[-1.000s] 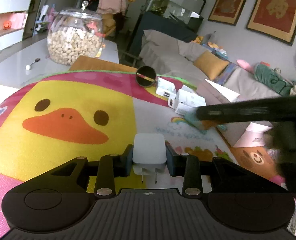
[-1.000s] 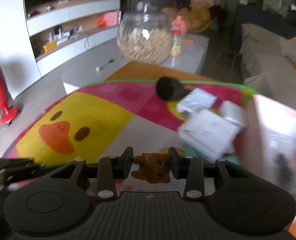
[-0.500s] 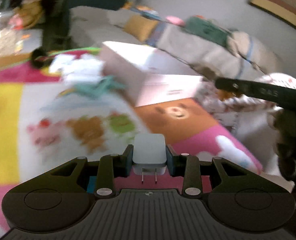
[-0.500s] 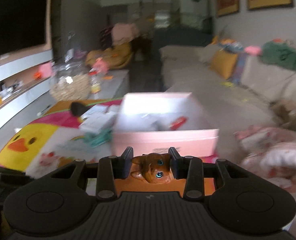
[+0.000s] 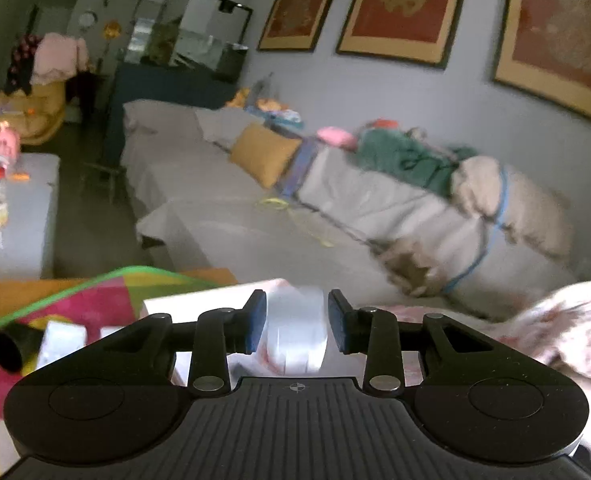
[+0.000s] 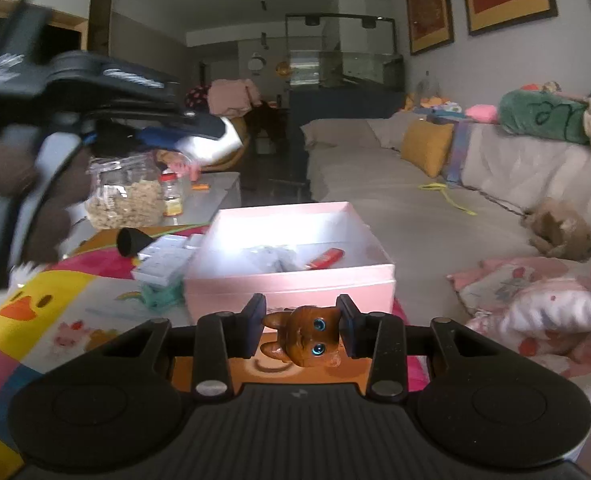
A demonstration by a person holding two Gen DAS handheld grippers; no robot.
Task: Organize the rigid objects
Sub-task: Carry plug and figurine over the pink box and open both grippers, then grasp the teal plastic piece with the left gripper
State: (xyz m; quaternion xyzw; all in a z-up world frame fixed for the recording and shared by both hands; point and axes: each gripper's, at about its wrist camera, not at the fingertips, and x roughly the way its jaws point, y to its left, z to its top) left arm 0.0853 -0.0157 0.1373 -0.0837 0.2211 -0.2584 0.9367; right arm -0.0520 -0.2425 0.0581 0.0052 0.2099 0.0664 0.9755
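My left gripper (image 5: 297, 326) has a white plug adapter (image 5: 295, 334) blurred between its fingers, with small gaps at both pads, above the pink box (image 5: 199, 300). In the right wrist view the left gripper (image 6: 211, 136) hangs high at the left with the adapter (image 6: 209, 145) at its tip. My right gripper (image 6: 301, 330) is shut on a brown cat figurine (image 6: 305, 336), just in front of the open pink box (image 6: 291, 280), which holds a red item (image 6: 327, 257) and grey things.
White boxes (image 6: 167, 256), a black funnel-like cup (image 6: 129, 240) and a teal item (image 6: 159, 294) lie on the duck play mat (image 6: 35, 308) left of the box. A jar of nuts (image 6: 125, 198) stands on the low table. A sofa (image 6: 415, 216) lies behind, pink bedding (image 6: 535, 304) at right.
Both grippers swung right from the duck mat toward the pink box. The left gripper rose above the box and its fingers have parted slightly around the adapter. The right still holds the figurine.
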